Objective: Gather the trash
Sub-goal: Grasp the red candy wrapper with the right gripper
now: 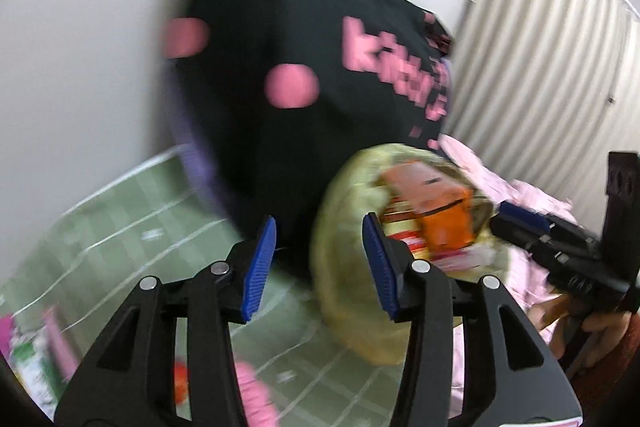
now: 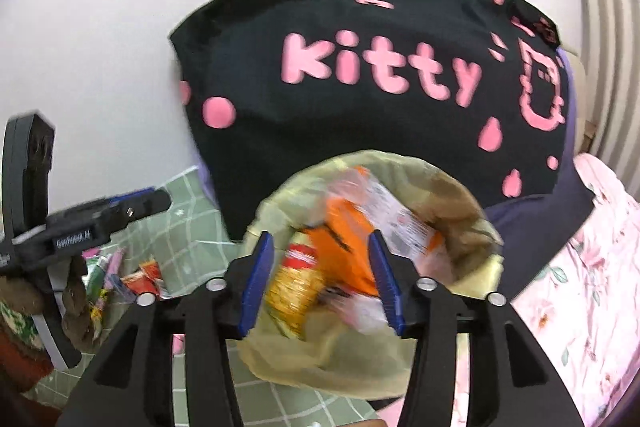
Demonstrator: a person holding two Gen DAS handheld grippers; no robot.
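A translucent yellow trash bag point(image 2: 452, 227) lies open on the bed, holding an orange wrapper point(image 2: 348, 247) and other packets. It also shows in the left wrist view point(image 1: 352, 227). My right gripper point(image 2: 320, 283) is open just above the bag's mouth, empty. My left gripper point(image 1: 320, 267) is open and empty, left of the bag. The right gripper point(image 1: 560, 243) shows at the bag's far edge in the left wrist view. Loose snack wrappers point(image 2: 120, 275) lie on the green checked sheet point(image 2: 188, 227) by the left gripper point(image 2: 132, 205).
A black pillow with pink "kitty" lettering point(image 2: 380, 75) leans on the white wall behind the bag. A pink floral blanket point(image 2: 580, 287) lies to the right. More wrappers point(image 1: 32, 355) lie at the lower left. Ribbed curtains point(image 1: 540, 47) hang at right.
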